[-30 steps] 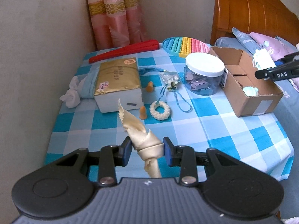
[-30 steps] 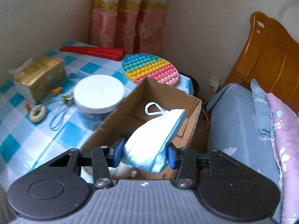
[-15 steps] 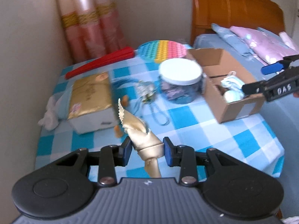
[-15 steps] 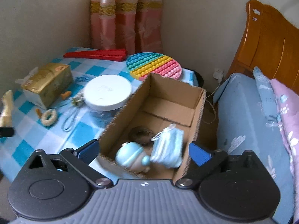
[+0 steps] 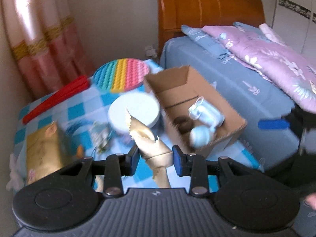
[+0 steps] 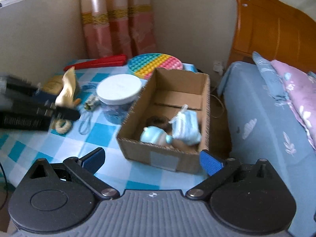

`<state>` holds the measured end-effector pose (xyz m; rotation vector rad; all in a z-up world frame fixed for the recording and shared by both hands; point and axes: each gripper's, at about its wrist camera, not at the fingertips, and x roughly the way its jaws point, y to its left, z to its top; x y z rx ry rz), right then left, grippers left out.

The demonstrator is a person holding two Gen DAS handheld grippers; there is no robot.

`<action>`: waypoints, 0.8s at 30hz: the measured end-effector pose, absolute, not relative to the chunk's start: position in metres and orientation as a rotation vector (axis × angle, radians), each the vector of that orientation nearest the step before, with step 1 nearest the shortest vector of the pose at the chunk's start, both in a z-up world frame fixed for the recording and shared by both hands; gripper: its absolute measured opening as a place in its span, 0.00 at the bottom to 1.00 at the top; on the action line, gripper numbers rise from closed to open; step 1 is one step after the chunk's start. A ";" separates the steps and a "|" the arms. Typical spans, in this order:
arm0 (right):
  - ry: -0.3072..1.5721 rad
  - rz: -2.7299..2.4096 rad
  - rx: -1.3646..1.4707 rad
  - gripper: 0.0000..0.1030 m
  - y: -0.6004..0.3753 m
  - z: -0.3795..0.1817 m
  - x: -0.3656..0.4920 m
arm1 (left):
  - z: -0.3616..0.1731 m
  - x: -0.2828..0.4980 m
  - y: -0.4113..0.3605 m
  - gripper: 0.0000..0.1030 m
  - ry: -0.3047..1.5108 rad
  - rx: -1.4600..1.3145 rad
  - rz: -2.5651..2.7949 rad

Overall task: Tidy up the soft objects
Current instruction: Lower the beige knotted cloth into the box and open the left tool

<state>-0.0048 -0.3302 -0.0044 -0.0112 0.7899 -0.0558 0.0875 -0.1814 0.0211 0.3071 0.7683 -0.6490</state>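
My left gripper (image 5: 155, 159) is shut on a knotted gold ribbon bow (image 5: 152, 146) and holds it in the air above the table, short of the open cardboard box (image 5: 233, 127). The bow also shows in the right wrist view (image 6: 68, 90). The box (image 6: 162, 155) holds a blue face mask (image 6: 186, 128), a pale blue round toy (image 6: 154, 137) and a dark object. My right gripper (image 6: 152, 159) is open and empty, drawn back in front of the box.
On the blue checked tablecloth (image 6: 92, 138) stand a white-lidded jar (image 6: 118, 90), a rainbow pop pad (image 6: 155, 63), a red folded fan (image 6: 96, 63), a gold tissue pack (image 5: 43, 148) and a cream ring (image 6: 63, 126). A bed (image 6: 266, 118) lies to the right.
My right gripper opened and dropped the face mask into the box, then drew back. My left gripper has carried the bow right, towards the box.
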 end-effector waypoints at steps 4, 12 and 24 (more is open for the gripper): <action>0.788 -0.073 -0.005 1.00 -0.334 -0.010 -0.013 | 0.026 0.101 -0.206 0.33 0.758 0.312 -0.684; 0.782 -0.039 0.017 1.00 -0.336 -0.015 -0.015 | 0.022 0.138 -0.257 0.33 0.781 0.340 -0.743; 0.800 -0.016 0.047 1.00 -0.342 -0.018 -0.006 | 0.010 0.169 -0.287 0.80 0.763 0.313 -0.728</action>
